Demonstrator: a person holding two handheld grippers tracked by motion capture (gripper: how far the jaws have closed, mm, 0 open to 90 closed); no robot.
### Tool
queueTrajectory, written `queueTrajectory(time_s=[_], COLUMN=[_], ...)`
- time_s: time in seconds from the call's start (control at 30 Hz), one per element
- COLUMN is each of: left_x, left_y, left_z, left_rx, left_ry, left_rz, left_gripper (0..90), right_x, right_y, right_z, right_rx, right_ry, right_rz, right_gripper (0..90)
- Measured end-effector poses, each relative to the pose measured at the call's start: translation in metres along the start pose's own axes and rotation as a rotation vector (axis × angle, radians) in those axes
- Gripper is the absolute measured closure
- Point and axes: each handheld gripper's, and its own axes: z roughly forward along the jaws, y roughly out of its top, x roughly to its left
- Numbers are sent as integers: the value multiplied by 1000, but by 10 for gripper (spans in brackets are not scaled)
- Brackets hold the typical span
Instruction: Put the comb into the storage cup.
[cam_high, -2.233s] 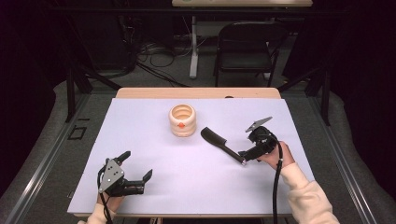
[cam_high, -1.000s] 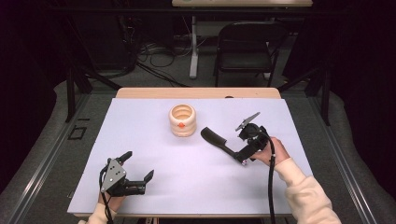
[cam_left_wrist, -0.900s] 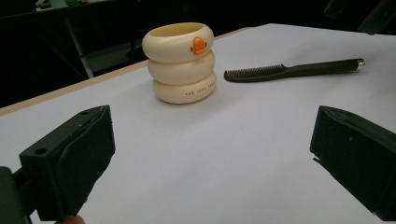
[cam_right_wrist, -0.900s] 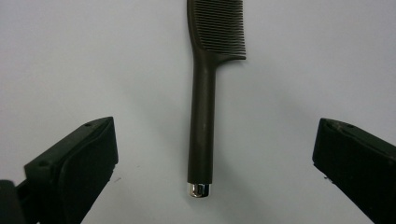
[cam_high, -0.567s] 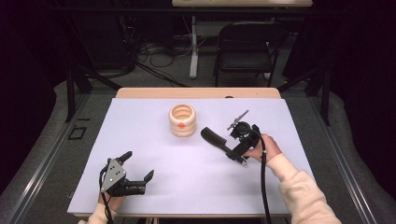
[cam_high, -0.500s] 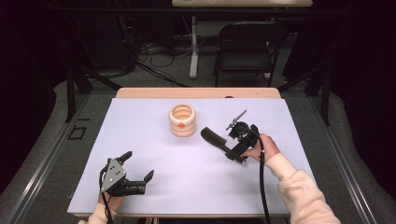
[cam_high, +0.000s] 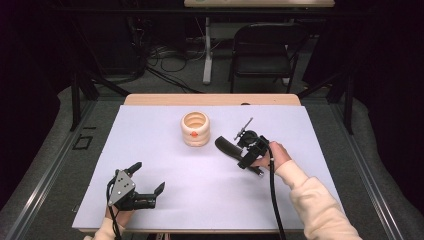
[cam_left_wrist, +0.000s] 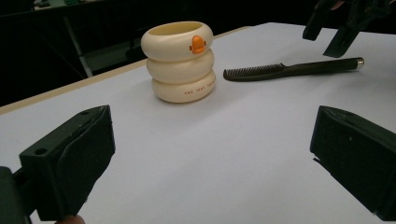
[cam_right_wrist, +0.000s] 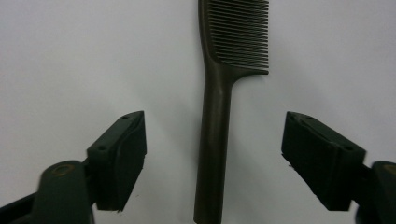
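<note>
Black plastic comb (cam_high: 229, 147), by the look of it, lying flat on the white table sheet (cam_high: 165, 150) right of centre in the high view, head toward the cream ringed cup (cam_high: 195, 128), handle under the right gripper (cam_high: 248, 151). That gripper hangs over the handle; how its jaws stand is hard to read from up here. Left gripper (cam_high: 147, 185) sits at the lower left of the frame, jaws spread, well apart from comb and cup.

Left gripper view: both black jaws wide apart at the bottom corners, nothing between them but bare sheet. Cup (cam_left_wrist: 180, 61) upper centre, three stacked rings, orange mark near the rim. Comb (cam_left_wrist: 289, 69) to its right, flat, teeth end near the cup, a shiny tip at the far end of the handle. Right gripper (cam_left_wrist: 332, 30) at the upper right corner, above the handle, not touching it.

Right gripper view: jaws open, one at each lower side, comb handle (cam_right_wrist: 213, 149) running up the middle between them, teeth (cam_right_wrist: 243, 32) at top centre. No contact yet.

Judgement: light, stiff, smooth and likely slippery; thin and flat on the sheet, so the jaws must come right down to it. The handle's mid-length is the place to take hold, clear of the teeth, which could bend or snag.
</note>
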Motion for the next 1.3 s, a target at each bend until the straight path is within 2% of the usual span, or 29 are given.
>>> queueTrajectory(time_s=[0.17,0.47,0.7,0.93,1.3], left_x=[0,0,0,0,0], left_y=[0,0,0,0,0], left_z=[0,0,0,0,0], left_rx=[0,-1,3,1,3], left_ry=[-1,-3,-1,0,0], left_rz=[1,0,0,0,0], left_gripper=[0,0,0,0,0], right_x=[3,-1,-2,-2,-1], right_y=[7,16,19,21,22], right_z=[5,17,25,32,40], right_rx=[30,89,134,146,167], right_ry=[-5,-6,-6,1,-21], right_rz=[-3,-19,-4,10,19], right_gripper=[393,527,558,591,650])
